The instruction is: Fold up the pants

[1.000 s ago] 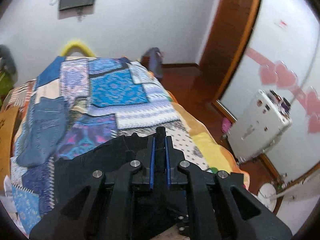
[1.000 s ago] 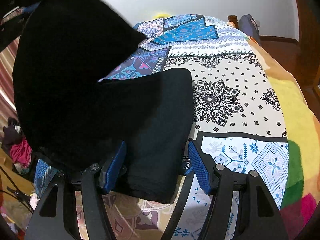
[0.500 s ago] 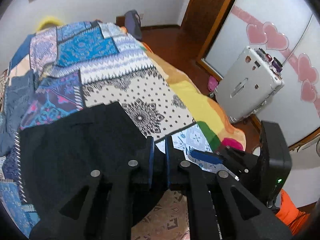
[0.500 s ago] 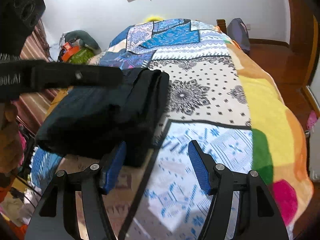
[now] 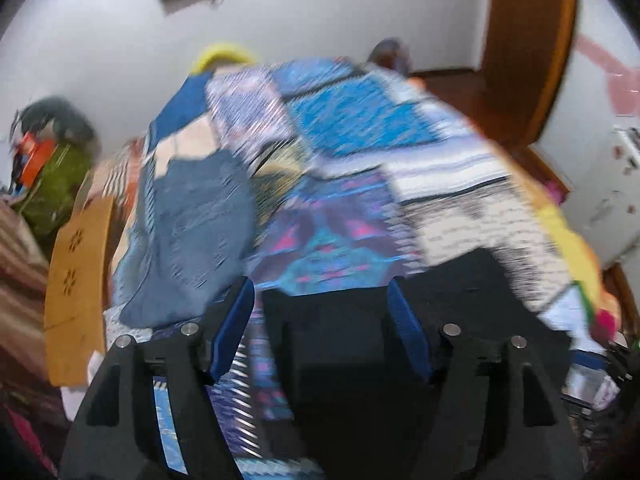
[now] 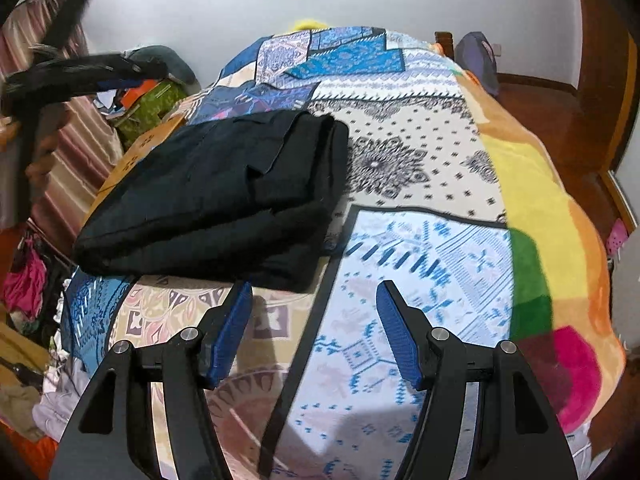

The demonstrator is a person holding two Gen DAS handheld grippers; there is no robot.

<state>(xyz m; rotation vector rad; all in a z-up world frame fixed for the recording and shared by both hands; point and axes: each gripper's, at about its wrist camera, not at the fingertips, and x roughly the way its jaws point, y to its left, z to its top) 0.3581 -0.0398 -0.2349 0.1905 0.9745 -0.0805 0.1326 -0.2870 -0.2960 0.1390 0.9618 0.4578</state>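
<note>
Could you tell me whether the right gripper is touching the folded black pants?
Apart: the right wrist view shows patterned bedspread between the right gripper and folded black pants.

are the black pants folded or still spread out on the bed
Folded: the black pants lie as a compact stacked bundle on the patchwork bedspread, with layered edges showing along the near side.

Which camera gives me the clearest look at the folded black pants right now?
The right wrist view: the black pants lie sharp and whole on the bedspread, folded. The left wrist view is motion-blurred and shows them only as a dark mass behind the gripper's fingers.
</note>
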